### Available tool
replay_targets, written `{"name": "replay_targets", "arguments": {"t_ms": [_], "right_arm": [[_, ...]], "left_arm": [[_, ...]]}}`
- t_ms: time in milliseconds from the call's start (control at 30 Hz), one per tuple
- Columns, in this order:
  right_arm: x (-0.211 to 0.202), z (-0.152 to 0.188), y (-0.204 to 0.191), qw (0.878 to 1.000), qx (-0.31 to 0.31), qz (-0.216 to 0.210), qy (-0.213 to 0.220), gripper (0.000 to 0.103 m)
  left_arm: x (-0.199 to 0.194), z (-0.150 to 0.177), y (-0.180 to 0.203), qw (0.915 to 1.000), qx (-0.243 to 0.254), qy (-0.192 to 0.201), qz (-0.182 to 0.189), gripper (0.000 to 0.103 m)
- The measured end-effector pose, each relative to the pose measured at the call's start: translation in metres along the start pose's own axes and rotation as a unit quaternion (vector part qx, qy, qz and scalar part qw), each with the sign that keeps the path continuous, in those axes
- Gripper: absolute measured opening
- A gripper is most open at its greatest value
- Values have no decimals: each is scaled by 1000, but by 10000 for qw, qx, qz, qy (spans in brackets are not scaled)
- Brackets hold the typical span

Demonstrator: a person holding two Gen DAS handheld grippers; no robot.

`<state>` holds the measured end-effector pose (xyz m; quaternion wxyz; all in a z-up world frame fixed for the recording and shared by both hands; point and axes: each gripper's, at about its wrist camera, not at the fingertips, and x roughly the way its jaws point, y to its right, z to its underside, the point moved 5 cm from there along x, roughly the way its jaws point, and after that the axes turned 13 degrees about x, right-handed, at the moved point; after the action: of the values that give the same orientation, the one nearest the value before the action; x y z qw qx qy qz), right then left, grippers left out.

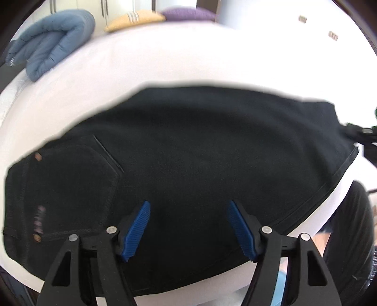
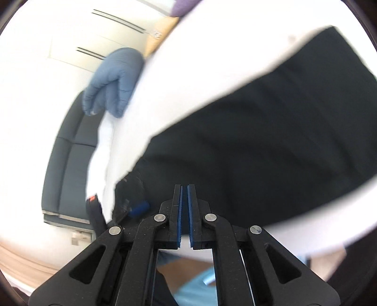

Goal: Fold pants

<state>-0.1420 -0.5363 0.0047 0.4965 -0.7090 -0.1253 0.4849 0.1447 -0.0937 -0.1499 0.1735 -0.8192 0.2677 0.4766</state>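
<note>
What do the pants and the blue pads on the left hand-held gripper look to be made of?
The pants look like black denim or heavy cotton twill, matte: stitched back pocket seams and copper-coloured rivets suggest jeans, though blur leaves the weave unclear. The blue pads on the left hand-held gripper look like ribbed rubber or soft plastic, matte, with fine grooves across the face.

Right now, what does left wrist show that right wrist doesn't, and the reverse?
Left wrist only: the pants' back pocket and waistband end, a yellow cushion, and the left gripper open above the fabric.

Right wrist only: a dark sofa beside the bed, white cabinet doors with dark handles, and the right gripper nearly shut, nothing visibly between its pads.

Both: the black pants flat on the white sheet, plus the folded blue quilt.
</note>
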Motion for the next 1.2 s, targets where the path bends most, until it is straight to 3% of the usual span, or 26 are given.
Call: {"name": "replay_targets", "arguments": {"t_ms": [100,133,167,200,267,333,400,500,633,800,900,933,967,1033,1133,1200], "right_arm": [[41,-11,5,9976,345,-474,-356,3],[52,-13,7,9963,420,-616,-437,3],[60,-16,12,9956,503,-630,-473,3],[70,-17,21,9954,601,-542,-520,3],[75,-20,47,9953,777,-293,-500,3],[96,-29,58,9931,1093,-109,-414,0],[91,-33,73,9904,1330,-304,-214,0],[54,-50,95,9908,1290,-53,413,0],[-1,-69,133,9793,1601,-18,1237,0],[-100,-84,192,9442,2169,141,2474,0],[-158,-89,190,9219,2051,1002,3130,0],[-173,-87,184,9161,2110,864,3298,6],[-179,-86,173,9192,2038,563,3323,6],[-166,-84,142,9372,1652,195,3065,6],[-92,-71,81,9727,1009,-421,2044,6],[-25,-54,51,9880,684,-543,1272,6]], "left_arm": [[-15,-24,-6,9986,-275,390,243,68],[-12,-33,-7,9968,-410,493,487,61],[-7,-39,-7,9955,-477,498,654,43],[7,-47,-6,9936,-551,432,891,29],[34,-52,-5,9911,-702,262,1100,17],[56,-50,-6,9879,-886,57,1270,11],[70,-45,-10,9864,-1065,8,1253,5],[71,-39,-16,9805,-1340,76,1435,2],[67,-32,-15,9829,-1232,66,1370,4],[72,-28,-18,9820,-1300,124,1365,5],[72,-29,-22,9829,-1279,145,1313,5],[71,-29,-24,9829,-1285,153,1308,5],[71,-29,-24,9829,-1296,170,1299,5],[72,-25,-23,9830,-1293,191,1286,5],[72,-24,-22,9835,-1276,187,1265,5],[71,-24,-21,9846,-1239,174,1221,5]]}}
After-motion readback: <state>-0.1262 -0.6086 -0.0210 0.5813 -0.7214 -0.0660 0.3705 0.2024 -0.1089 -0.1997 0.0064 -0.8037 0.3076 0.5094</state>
